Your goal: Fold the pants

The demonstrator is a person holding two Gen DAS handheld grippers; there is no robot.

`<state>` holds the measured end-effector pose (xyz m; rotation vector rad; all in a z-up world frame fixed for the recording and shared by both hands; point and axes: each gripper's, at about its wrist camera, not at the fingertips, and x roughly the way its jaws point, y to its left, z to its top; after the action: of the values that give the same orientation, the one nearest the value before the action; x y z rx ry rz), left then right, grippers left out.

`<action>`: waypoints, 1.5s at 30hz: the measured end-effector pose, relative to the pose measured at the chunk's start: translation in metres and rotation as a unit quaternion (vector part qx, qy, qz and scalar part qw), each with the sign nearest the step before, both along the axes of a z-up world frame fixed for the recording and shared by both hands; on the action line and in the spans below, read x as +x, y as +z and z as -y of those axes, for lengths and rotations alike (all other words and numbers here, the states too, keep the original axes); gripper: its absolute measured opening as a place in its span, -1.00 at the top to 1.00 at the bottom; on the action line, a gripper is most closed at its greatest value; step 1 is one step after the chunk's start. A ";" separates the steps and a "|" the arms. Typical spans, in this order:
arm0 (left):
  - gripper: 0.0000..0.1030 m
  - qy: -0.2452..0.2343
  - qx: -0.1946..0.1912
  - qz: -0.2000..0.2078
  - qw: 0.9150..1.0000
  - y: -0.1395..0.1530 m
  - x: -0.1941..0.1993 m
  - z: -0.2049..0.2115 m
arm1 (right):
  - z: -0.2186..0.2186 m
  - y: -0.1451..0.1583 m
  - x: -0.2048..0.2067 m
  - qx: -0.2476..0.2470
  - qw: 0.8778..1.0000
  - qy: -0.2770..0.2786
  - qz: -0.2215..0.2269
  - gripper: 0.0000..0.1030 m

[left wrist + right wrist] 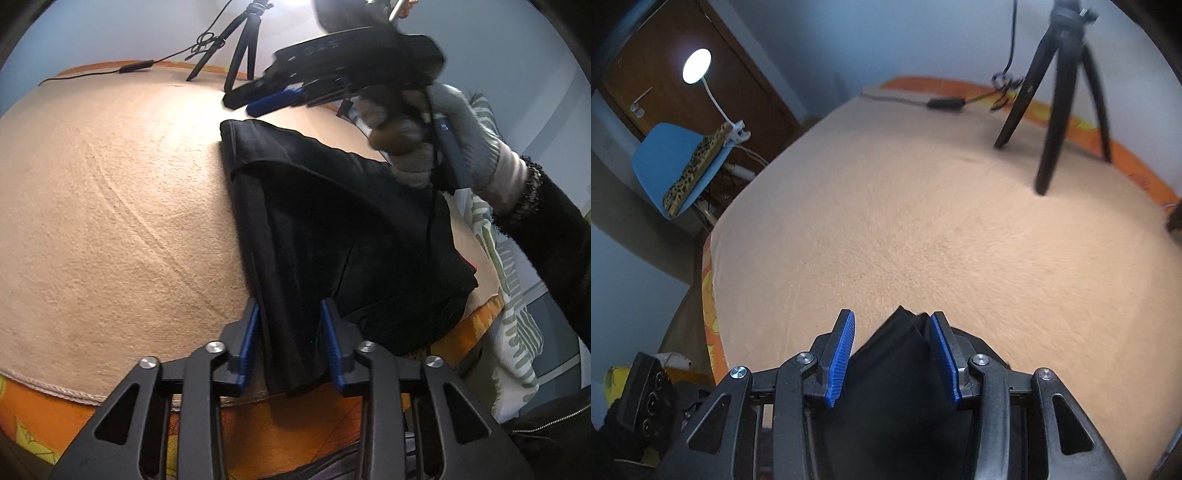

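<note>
Left wrist view: black pants [332, 229] folded into a thick, roughly rectangular stack, several layers showing at the edges, matte dark fabric with a long crease down the near part. They lie on the right half of a peach blanket [110, 221] covering the counter, near its right edge. Left gripper [290, 341]: a narrow folded edge of the pants runs between the blue fingers [248, 343]; both pads sit close on the fabric but contact is not clear, so I cannot tell if it is clamped. Right gripper [273, 101] hangs above the far end of the pants, blurred, held by a gloved hand [443, 144]. A tripod [240, 48] stands at the far edge.

Right wrist view: a peaked fold of black pants [897, 373] rises between the fingers [842, 358]. The cloth touches the right pad, with a gap on the left side, so the jaws stand apart and are not clamped. Blanket beyond, tripod [1056, 92] far right.
</note>
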<state>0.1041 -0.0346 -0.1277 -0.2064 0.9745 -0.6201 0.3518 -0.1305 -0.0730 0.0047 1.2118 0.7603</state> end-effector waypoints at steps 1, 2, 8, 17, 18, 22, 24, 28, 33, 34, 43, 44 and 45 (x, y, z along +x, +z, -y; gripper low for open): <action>0.54 0.000 0.000 0.000 1.000 0.000 0.000 0.000 | -0.003 -0.005 0.002 -0.001 1.000 0.002 -0.006 0.14; 0.56 0.000 -0.002 0.000 1.000 -0.001 0.000 -0.002 | -0.007 -0.010 0.005 -0.005 1.000 0.004 -0.010 0.14; 0.70 -0.002 0.002 0.010 1.000 0.000 -0.001 -0.001 | -0.024 -0.022 0.007 -0.030 0.999 0.025 -0.018 0.22; 0.90 -0.020 0.022 0.039 0.999 0.008 -0.013 0.011 | -0.027 -0.008 0.000 -0.062 0.997 0.009 0.037 1.00; 0.91 -0.023 0.026 0.042 0.999 0.009 -0.014 0.013 | -0.026 -0.007 0.000 -0.069 0.997 0.002 0.046 1.00; 0.92 -0.022 0.026 0.042 0.999 0.009 -0.016 0.009 | -0.018 -0.008 0.007 -0.060 0.997 -0.020 0.039 1.00; 0.91 -0.018 0.023 0.033 0.999 0.007 -0.015 0.007 | -0.018 -0.011 0.009 -0.070 0.996 -0.025 0.043 1.00; 0.81 -0.007 0.031 0.030 0.999 0.011 -0.019 -0.002 | -0.012 -0.006 0.012 -0.068 0.996 -0.039 0.037 0.47; 0.75 0.020 0.021 0.028 0.999 0.022 -0.020 -0.020 | 0.027 0.037 -0.008 -0.038 0.993 -0.086 0.078 0.21; 0.59 0.027 0.012 0.025 0.999 0.023 -0.017 -0.023 | 0.036 0.045 -0.017 -0.029 0.992 -0.094 0.081 0.21; 0.21 0.034 -0.018 -0.015 0.999 0.009 0.010 -0.009 | 0.052 0.049 -0.085 -0.025 0.992 -0.102 0.065 0.17; 0.21 0.035 -0.019 -0.018 0.999 0.007 0.010 -0.008 | 0.049 0.046 -0.088 -0.026 0.993 -0.101 0.062 0.18; 0.21 0.033 -0.022 -0.024 0.999 0.004 0.011 -0.007 | 0.043 0.040 -0.088 -0.029 0.993 -0.100 0.058 0.18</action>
<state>0.1156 -0.0276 -0.1232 -0.2930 0.9972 -0.5782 0.2639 -0.1736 -0.0331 0.0331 1.1048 0.5419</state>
